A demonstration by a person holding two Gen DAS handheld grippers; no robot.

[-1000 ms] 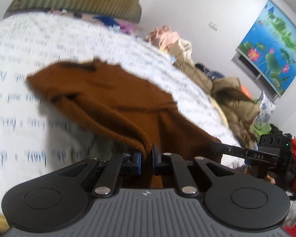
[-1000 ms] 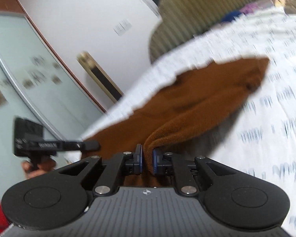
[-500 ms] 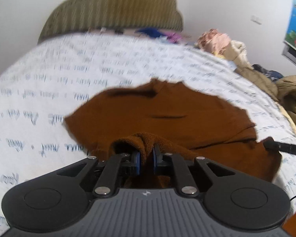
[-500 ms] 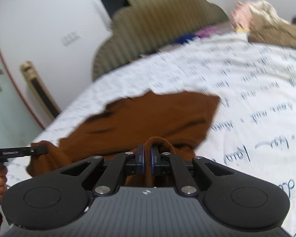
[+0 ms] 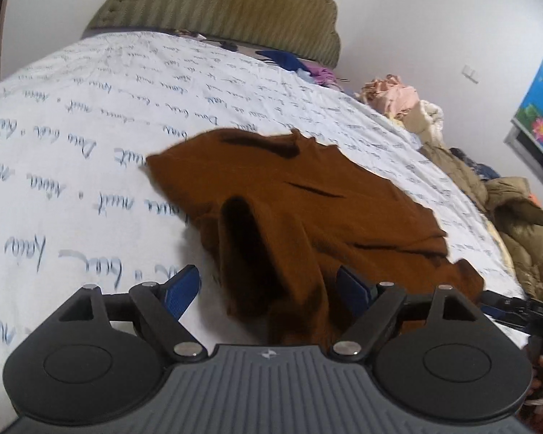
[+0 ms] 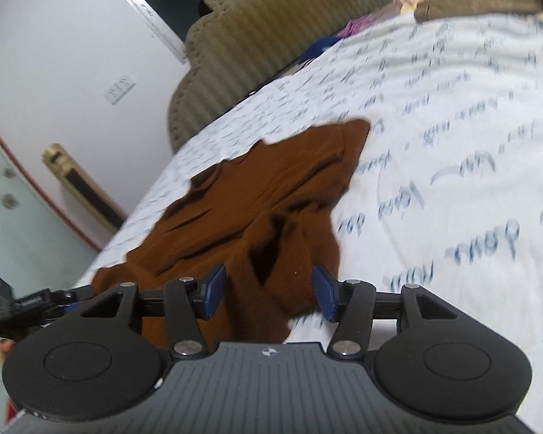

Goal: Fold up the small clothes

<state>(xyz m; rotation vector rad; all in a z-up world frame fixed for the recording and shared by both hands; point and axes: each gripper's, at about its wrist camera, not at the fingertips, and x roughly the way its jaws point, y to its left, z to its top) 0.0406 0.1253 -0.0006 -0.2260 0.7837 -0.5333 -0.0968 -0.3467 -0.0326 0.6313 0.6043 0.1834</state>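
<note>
A small brown garment [image 5: 300,199] lies spread and rumpled on the white bed sheet with blue script [image 5: 90,137]. My left gripper [image 5: 268,289] is open, its blue pads standing either side of the garment's near bunched edge. The garment also shows in the right wrist view [image 6: 257,199]. My right gripper [image 6: 269,291] is open too, its pads apart on either side of a raised fold at the garment's near end. The other gripper's tip shows at the right edge of the left view [image 5: 517,307] and at the left edge of the right view [image 6: 21,303].
A green padded headboard [image 5: 235,3] stands at the far end of the bed. A pile of clothes and jackets [image 5: 488,188] lies along the bed's right side. A glass door [image 6: 3,224] is at the left in the right wrist view.
Both grippers were shut on the brown garment and carried it down onto the bed. Now both have opened and the garment lies loose on the sheet.
</note>
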